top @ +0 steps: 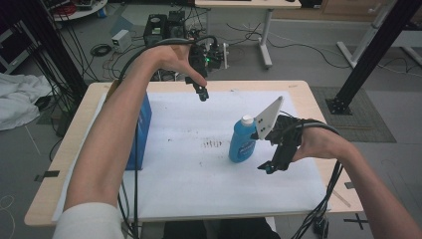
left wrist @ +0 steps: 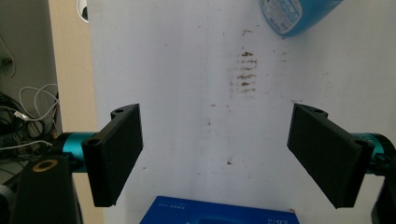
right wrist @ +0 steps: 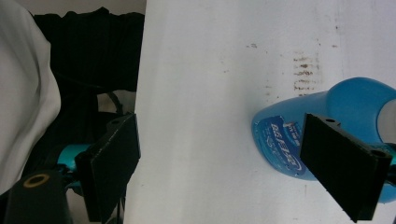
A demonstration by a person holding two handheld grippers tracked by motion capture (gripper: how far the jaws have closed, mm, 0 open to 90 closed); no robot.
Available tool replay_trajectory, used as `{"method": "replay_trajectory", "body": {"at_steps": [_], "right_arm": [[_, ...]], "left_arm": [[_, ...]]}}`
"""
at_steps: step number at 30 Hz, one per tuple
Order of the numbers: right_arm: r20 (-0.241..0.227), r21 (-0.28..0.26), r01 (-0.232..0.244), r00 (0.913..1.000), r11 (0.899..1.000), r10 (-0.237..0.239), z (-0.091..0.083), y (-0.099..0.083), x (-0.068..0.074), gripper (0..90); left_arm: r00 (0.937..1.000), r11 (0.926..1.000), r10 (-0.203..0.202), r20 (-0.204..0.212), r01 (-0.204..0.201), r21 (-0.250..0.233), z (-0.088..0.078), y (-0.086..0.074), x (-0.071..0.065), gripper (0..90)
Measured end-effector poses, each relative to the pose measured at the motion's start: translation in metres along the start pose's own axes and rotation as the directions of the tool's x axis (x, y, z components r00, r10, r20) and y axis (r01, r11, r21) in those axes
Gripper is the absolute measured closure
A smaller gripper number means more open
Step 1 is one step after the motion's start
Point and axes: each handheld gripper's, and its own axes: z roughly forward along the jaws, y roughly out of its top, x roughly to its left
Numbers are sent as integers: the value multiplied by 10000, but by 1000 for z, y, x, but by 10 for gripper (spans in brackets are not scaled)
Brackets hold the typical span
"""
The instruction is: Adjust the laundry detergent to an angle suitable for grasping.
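A blue bottle [top: 242,142] with a white cap stands upright on the white sheet [top: 189,174] right of the tabletop's middle, toward the right edge. The right gripper [top: 271,167] hovers just beside it on the near right side, jaws spread wide with nothing between them; in the right gripper view one jaw overlaps the bottle's label. The left gripper [top: 201,93], raised near the tabletop's far edge, also gapes open and empty, well apart from the bottle. A blue box [top: 142,134] stands by the left edge.

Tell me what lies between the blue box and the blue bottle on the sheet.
In the high view, just bare white sheet with a dark smudge between blue box and blue bottle.
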Motion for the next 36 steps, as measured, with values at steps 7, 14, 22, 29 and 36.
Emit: {"method": "replay_trajectory", "body": {"at_steps": [7,14,22,29,36], "right_arm": [[11,145,-106,9999,9998,106,0,-2,0,119],[90,160,-218,9997,9996,217,1,-5,1,119],[157,158,-224,9996,9996,221,0,-7,2,119],[229,160,-297,9993,9994,294,-1,-9,2,119],[278,147,-311,9991,9994,307,-2,-10,2,119]], "left_arm": [[10000,10000,11,-70,-11,-71,-5,-3,-7,183],[10000,9998,83,-46,-83,-185,-3,-5,-17,184],[9999,9999,103,-74,-104,-52,2,-6,-35,183],[9997,9997,-205,-126,203,-163,8,-5,-55,183],[9988,9984,-499,-20,498,-265,19,0,-76,183]]}}
